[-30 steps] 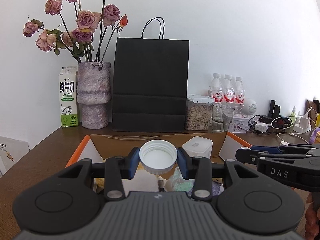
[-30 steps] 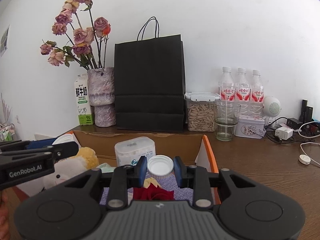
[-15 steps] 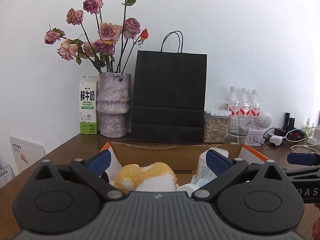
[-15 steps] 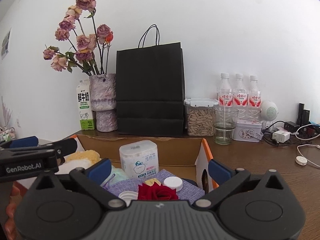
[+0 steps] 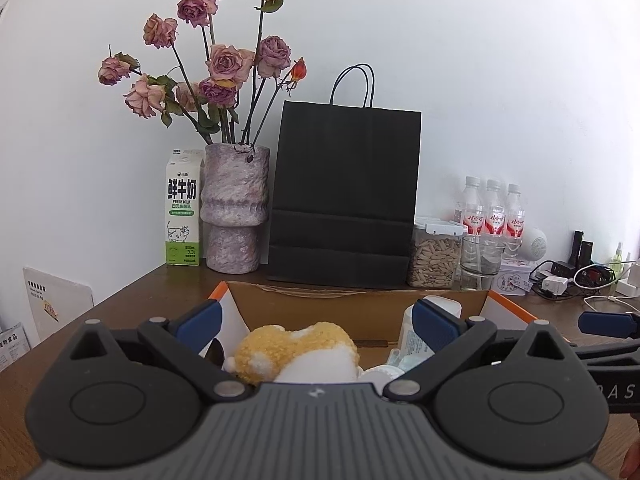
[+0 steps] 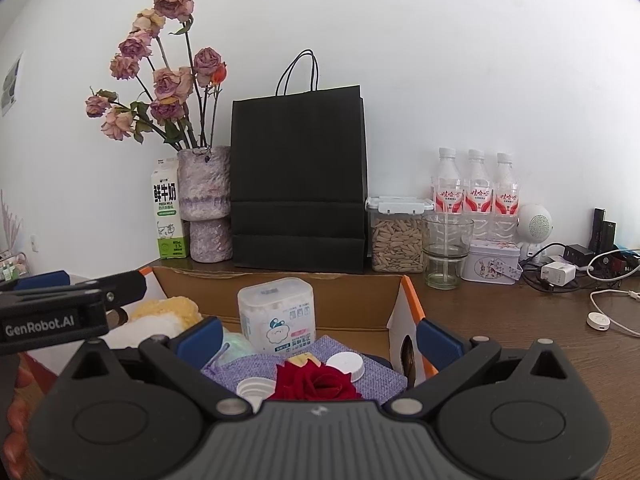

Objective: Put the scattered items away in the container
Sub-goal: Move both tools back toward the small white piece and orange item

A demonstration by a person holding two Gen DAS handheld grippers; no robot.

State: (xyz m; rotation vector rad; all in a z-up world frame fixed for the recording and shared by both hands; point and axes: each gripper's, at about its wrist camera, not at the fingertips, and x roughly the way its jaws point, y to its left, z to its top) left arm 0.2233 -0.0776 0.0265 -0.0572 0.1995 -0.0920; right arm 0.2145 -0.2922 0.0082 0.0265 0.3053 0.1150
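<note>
The open cardboard box (image 6: pixel 276 294) with orange flaps sits on the brown table, also in the left wrist view (image 5: pixel 320 304). In it lie a yellow and white plush toy (image 5: pixel 296 350), a white cotton swab tub (image 6: pixel 276 314), a purple cloth (image 6: pixel 308 368), a red fabric rose (image 6: pixel 316 384) and two white caps (image 6: pixel 345 365). My left gripper (image 5: pixel 318 322) is open and empty above the plush. My right gripper (image 6: pixel 320 334) is open and empty above the rose and caps.
Behind the box stand a milk carton (image 5: pixel 183 208), a vase of dried roses (image 5: pixel 234 210), a black paper bag (image 5: pixel 344 196), a seed jar (image 6: pixel 398 236), a glass (image 6: pixel 446 250), three water bottles (image 6: pixel 476 188) and a tin (image 6: pixel 490 266). Chargers and cables (image 6: pixel 580 268) lie at the right.
Both grippers opened and let go of their white caps, which now lie in the box. Both grippers have drawn back and risen a little.
</note>
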